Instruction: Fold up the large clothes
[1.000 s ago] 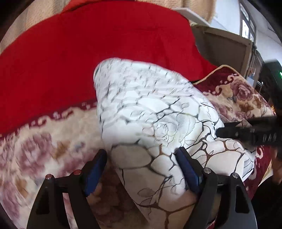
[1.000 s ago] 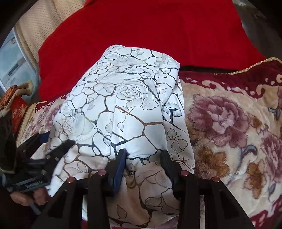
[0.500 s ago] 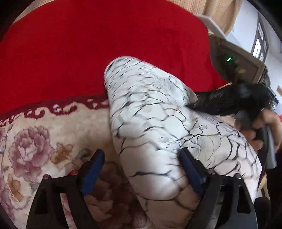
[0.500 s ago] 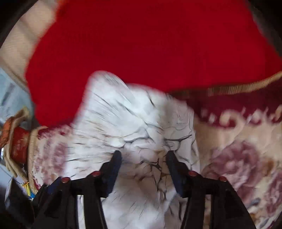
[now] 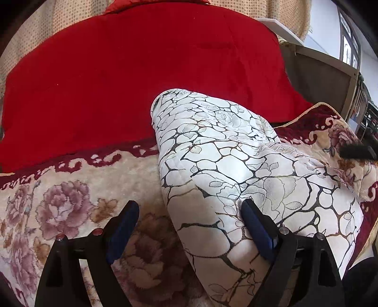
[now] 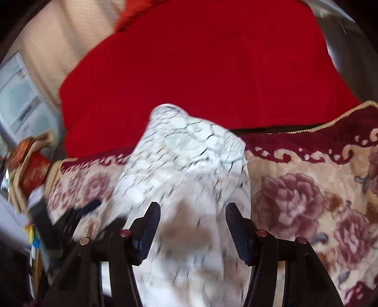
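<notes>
A white garment with a black crackle and rose print (image 5: 236, 170) lies folded in a long bundle on a floral plush blanket (image 5: 66, 203). My left gripper (image 5: 186, 224) is open, its jaws spread over the bundle's near left edge; the right blue pad (image 5: 256, 229) presses into the cloth. In the right wrist view the same garment (image 6: 189, 170) is blurred by motion. My right gripper (image 6: 192, 226) is open with its jaws on either side of the cloth's near end. The tip of the right gripper shows at the far right of the left view (image 5: 356, 152).
A red quilt (image 5: 141, 70) covers the surface behind the garment, also in the right view (image 6: 200, 66). A grey cabinet side (image 5: 319, 75) stands at the right. A beige dotted curtain (image 5: 259, 9) hangs behind. Red and tan cloth items (image 6: 30, 163) sit at the left edge.
The right gripper's jaws have widened and let the cloth go; it pulled back from the bundle's middle to the right edge. The garment has dropped lower onto the blanket.
</notes>
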Demonstrator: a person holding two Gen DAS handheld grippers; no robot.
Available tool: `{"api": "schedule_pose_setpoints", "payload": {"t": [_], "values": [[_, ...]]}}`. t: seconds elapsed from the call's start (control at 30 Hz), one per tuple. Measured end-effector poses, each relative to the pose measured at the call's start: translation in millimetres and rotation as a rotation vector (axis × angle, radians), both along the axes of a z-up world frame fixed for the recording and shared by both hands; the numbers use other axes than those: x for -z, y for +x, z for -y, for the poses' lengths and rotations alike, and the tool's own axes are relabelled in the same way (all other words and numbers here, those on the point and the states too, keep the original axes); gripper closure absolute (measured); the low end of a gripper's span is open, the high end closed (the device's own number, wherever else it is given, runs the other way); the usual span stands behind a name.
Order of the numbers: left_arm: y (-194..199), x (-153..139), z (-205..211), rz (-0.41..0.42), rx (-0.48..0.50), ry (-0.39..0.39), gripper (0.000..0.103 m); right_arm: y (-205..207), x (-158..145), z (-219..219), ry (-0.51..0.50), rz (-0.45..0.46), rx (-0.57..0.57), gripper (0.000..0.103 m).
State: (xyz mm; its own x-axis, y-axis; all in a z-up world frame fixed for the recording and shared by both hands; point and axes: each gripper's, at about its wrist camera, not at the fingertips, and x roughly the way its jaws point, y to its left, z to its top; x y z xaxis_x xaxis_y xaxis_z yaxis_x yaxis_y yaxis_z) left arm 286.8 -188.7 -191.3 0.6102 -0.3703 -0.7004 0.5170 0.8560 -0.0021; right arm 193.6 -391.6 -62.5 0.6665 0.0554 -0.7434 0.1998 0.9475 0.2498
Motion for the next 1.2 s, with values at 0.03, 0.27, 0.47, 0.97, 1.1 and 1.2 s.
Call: {"api": "schedule_pose_setpoints", "payload": {"t": [0.03, 0.27, 0.47, 0.97, 1.1, 1.2], "values": [[-1, 0, 1, 0.005, -0.005, 0.004, 0.014, -5, 5, -5, -0.005, -0.013, -0.013, 0.042], [-6, 3, 3, 0.051, 0.004, 0.046, 0.014, -14, 92, -4, 0.034, -0.138, 0.0, 0.04], [-8, 4, 5, 0.061, 0.005, 0.053, 0.014, -17, 92, -6, -0.005, -0.129, -0.002, 0.034], [-14, -11, -19, -0.151, -0.009, -0.116, 0.012, 2, 108, 9, 0.01, -0.083, 0.017, 0.022], [-32, -24, -22, -0.041, -0.007, -0.05, 0.011, -18, 85, 26, 0.063, -0.036, 0.026, 0.022], [-44, -7, -5, 0.009, 0.066, 0.041, 0.01, -37, 55, 40, 0.086, 0.064, 0.068, 0.021]]}}
